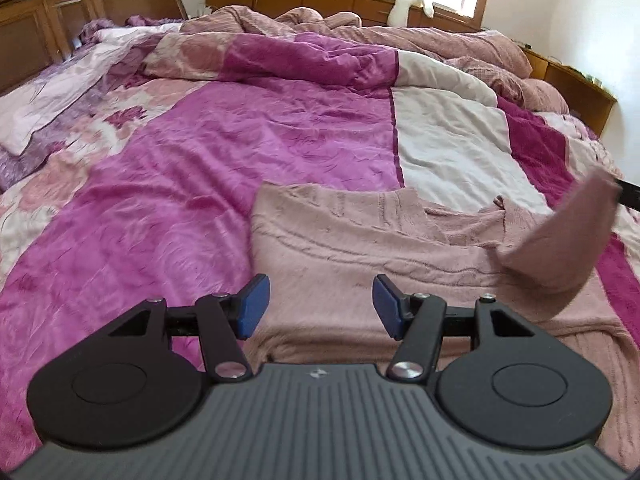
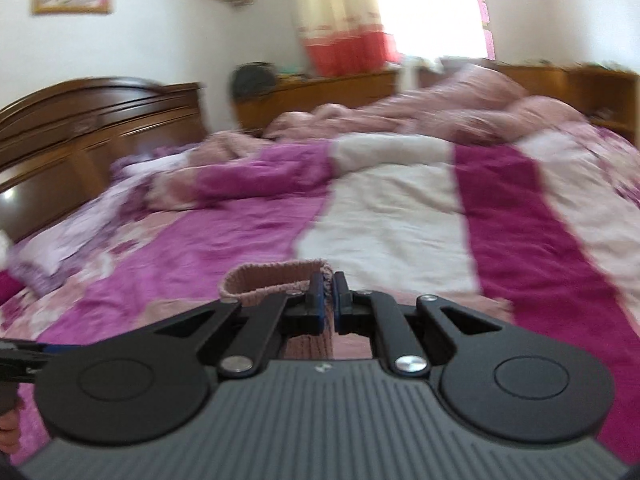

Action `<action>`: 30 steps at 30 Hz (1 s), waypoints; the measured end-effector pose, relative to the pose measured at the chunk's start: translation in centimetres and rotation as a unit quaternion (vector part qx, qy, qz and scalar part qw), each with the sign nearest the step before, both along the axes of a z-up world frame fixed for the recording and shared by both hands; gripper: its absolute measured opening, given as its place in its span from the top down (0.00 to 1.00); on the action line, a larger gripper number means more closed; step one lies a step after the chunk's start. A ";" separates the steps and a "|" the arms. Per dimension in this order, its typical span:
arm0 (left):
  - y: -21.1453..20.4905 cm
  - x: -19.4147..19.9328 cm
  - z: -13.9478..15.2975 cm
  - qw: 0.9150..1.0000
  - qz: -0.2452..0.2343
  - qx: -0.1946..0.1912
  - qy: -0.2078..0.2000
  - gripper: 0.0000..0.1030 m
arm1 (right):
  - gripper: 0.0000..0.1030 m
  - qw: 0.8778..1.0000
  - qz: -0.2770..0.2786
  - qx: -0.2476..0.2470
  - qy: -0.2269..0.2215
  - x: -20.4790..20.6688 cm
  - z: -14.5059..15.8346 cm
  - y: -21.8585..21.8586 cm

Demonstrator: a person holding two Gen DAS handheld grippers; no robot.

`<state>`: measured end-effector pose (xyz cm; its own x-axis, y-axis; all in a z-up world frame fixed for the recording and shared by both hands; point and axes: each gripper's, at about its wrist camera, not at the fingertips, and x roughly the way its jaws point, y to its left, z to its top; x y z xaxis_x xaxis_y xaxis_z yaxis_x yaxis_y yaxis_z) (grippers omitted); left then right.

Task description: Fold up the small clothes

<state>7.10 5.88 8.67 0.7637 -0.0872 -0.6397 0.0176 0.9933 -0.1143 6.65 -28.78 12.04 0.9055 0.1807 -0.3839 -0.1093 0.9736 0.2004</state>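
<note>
Right tool [image 2: 328, 292] has its blue pads pressed together on a ribbed cuff [image 2: 276, 278] of the dusty-pink sweater [image 1: 360, 248], so one sleeve is lifted off the bed while the rest of the garment lies flat on the magenta-and-cream quilt [image 1: 248, 132]. From the left wrist view that raised sleeve [image 1: 560, 236] hangs in the air at the right edge, blurred, with its lower part draped back onto the sweater's body. Judging by this, the fold is only at its start: the body is spread out with the neckline away from the camera, no sleeve has yet been laid across the chest, and the halving of the body looks not yet begun. Left tool [image 1: 320, 306] is spread wide with nothing between its pads, poised low over the near hem of the sweater, pointing along the garment toward the headboard [image 1: 48, 20]; whether it touches the fabric cannot be told. The right wrist view is smeared, and it points level across the bed [image 2: 400, 200].
</note>
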 end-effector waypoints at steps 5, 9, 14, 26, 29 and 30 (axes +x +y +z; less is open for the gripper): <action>-1.4 2.2 -1.9 1.000 -0.005 0.020 0.004 0.37 | 0.94 0.995 -0.077 0.032 0.047 0.1 -3.6 -5.1; -1.8 3.4 -3.9 0.999 -0.001 0.032 0.024 0.37 | 0.92 0.983 -0.143 0.045 0.104 0.0 -7.3 -8.4; -2.5 3.5 -5.2 0.998 -0.008 0.062 0.020 0.37 | 0.91 0.978 -0.162 0.055 0.117 -1.5 -8.2 -9.8; -3.5 3.5 -5.9 0.995 -0.014 0.094 0.006 0.32 | 0.61 0.992 -0.073 0.037 0.092 -0.3 -7.8 -5.7; -3.5 3.5 -5.9 0.995 -0.019 0.097 0.007 0.31 | 0.55 0.993 -0.066 0.038 0.092 -0.2 -8.3 -5.2; -3.4 3.6 -5.9 0.995 -0.020 0.096 0.008 0.31 | 0.56 0.993 -0.065 0.034 0.096 -0.1 -8.5 -5.1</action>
<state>10.68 2.49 2.74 0.7521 0.0079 -0.6590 0.0576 0.9953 0.0777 6.50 -33.90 3.54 0.8345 0.0995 -0.5419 0.0620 0.9604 0.2717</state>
